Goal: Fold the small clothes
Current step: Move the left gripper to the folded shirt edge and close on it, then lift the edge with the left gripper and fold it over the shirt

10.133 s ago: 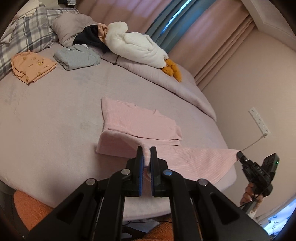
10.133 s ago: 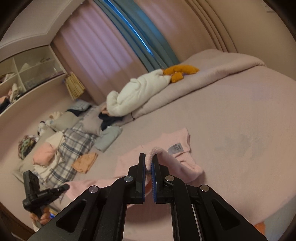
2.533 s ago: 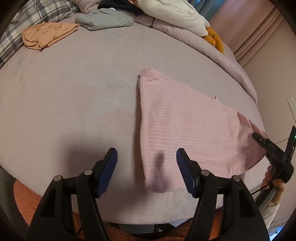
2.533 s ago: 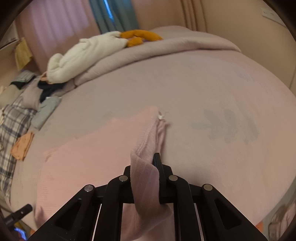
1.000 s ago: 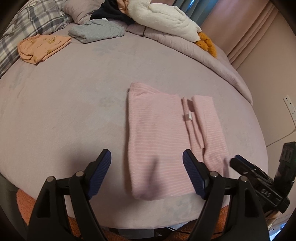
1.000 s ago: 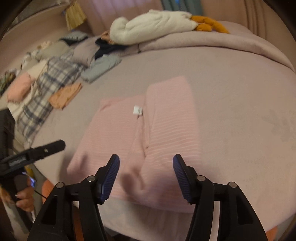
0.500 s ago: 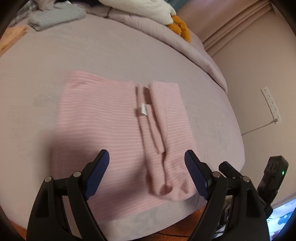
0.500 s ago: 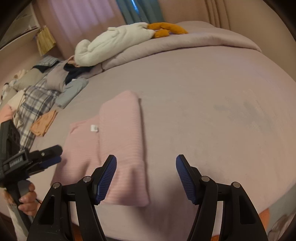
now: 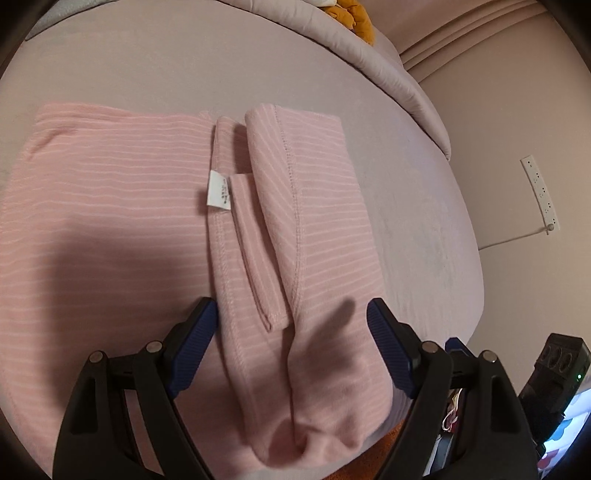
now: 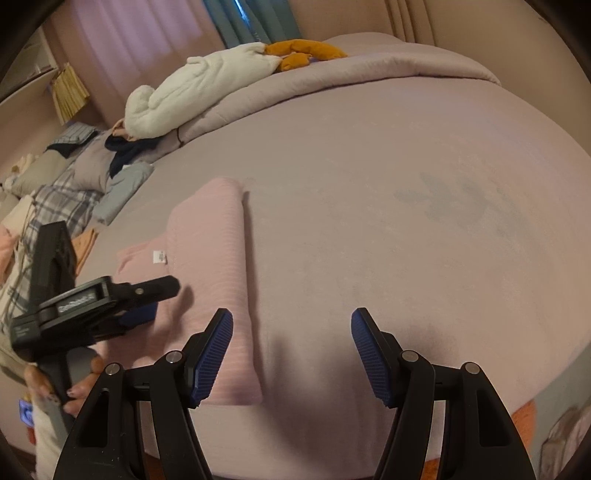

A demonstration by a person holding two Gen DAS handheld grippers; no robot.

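- pink striped garment (image 9: pixel 147 206) is lying folded flat on the bed (image 10: pixel 369 184)
- left gripper (image 9: pixel 291 332) is wide open, holding nothing, with the folded edge at 12 o'clock between its pads
- right gripper (image 10: pixel 291 354) is open too, garment off at its 10 o'clock

- A wide mauve-sheeted bed (image 10: pixel 369 184) is filling both views.
- A rolled mauve quilt (image 10: pixel 332 77) is lying along its far edge.
- Pink curtains (image 10: pixel 140 33) are glowing softly.
- A white power strip (image 9: pixel 540 192) is hanging on the pale pink wall (image 9: pixel 517 92).
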